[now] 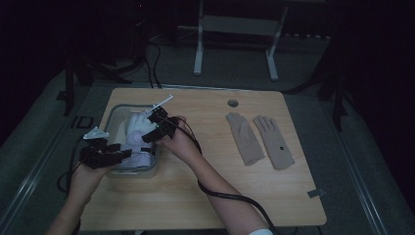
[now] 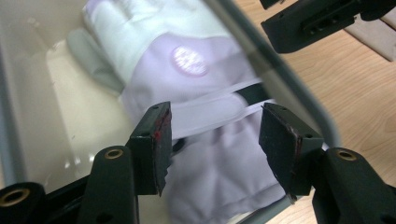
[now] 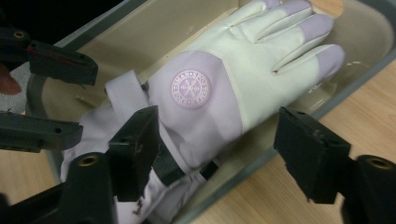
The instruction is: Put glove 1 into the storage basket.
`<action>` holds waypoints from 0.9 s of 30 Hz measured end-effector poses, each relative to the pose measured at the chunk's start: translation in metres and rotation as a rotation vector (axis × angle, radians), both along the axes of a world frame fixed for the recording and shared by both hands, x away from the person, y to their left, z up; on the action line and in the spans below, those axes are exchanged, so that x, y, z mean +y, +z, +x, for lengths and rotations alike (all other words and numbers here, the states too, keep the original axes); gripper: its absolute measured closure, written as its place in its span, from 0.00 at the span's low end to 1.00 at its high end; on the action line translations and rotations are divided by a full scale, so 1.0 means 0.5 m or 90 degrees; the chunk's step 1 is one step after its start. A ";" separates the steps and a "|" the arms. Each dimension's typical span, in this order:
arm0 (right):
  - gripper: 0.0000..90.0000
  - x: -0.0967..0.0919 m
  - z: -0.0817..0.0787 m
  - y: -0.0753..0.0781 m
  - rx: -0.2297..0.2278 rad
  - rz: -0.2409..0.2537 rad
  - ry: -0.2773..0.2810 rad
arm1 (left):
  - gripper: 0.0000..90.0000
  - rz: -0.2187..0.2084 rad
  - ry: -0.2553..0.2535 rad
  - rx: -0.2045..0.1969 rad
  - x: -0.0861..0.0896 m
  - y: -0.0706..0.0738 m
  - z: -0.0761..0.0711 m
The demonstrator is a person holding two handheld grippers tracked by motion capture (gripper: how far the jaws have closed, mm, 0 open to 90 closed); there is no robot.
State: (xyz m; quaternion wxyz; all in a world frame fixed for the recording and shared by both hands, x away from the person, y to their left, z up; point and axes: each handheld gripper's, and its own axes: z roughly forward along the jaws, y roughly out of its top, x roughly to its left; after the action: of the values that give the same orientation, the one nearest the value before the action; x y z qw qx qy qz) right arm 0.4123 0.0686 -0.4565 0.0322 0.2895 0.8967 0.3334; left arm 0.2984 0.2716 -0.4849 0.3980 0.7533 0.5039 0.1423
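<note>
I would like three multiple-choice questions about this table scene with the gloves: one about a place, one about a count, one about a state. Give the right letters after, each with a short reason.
1. Where does the lilac and white glove lie?
A. In the clear bin
B. Beside the beige gloves
C. On the floor

2. How many beige gloves lie on the table?
A. One
B. Two
C. Four

3. How do the jaws of the right gripper stand?
A. Clamped on the glove
B. Open above the glove
C. Closed on the bin's rim

Answers: 1 A, the bin's walls surround it. 2 B, a pair lies flat at the right. 3 B, both pads stand apart, off the cloth.
</note>
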 end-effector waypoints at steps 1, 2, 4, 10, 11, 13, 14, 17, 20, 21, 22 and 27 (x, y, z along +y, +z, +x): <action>0.26 -0.005 -0.002 0.004 -0.004 0.003 0.006 | 0.50 0.002 -0.003 -0.006 -0.008 0.003 -0.001; 0.23 -0.011 -0.004 0.007 -0.007 0.005 0.017 | 0.50 0.000 -0.002 -0.014 -0.016 0.007 -0.003; 0.21 -0.023 -0.008 0.013 -0.024 0.007 0.022 | 0.52 -0.008 -0.007 -0.021 -0.023 0.011 -0.004; 0.20 -0.071 -0.009 0.023 -0.032 0.004 0.018 | 0.52 -0.017 -0.030 -0.045 -0.077 0.026 -0.007; 0.20 -0.081 -0.008 0.024 -0.032 0.007 0.014 | 0.52 -0.019 -0.033 -0.047 -0.084 0.027 -0.007; 0.19 -0.101 -0.009 0.027 -0.035 0.006 0.008 | 0.52 -0.020 -0.037 -0.055 -0.099 0.029 -0.008; 0.19 -0.112 -0.008 0.027 -0.039 0.007 0.007 | 0.52 -0.023 -0.041 -0.057 -0.107 0.030 -0.008; 0.18 -0.147 -0.006 0.030 -0.041 0.006 -0.003 | 0.52 -0.027 -0.054 -0.056 -0.123 0.031 -0.007; 0.18 -0.172 -0.004 0.031 -0.041 0.008 -0.011 | 0.53 -0.023 -0.071 -0.060 -0.150 0.031 -0.007; 0.17 -0.199 -0.003 0.031 -0.041 0.010 -0.020 | 0.53 -0.029 -0.081 -0.063 -0.168 0.030 -0.007; 0.17 -0.211 -0.003 0.030 -0.040 0.011 -0.022 | 0.53 -0.029 -0.081 -0.063 -0.168 0.030 -0.007; 0.17 -0.273 -0.005 0.030 -0.048 0.003 -0.040 | 0.54 -0.037 -0.125 -0.063 -0.222 0.016 -0.002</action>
State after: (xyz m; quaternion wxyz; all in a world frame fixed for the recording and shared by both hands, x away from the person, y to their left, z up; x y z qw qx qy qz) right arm 0.4097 -0.0682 -0.4417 0.0759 0.3046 0.8847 0.3448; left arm 0.2973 0.1604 -0.4767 0.4559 0.7794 0.4111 0.1250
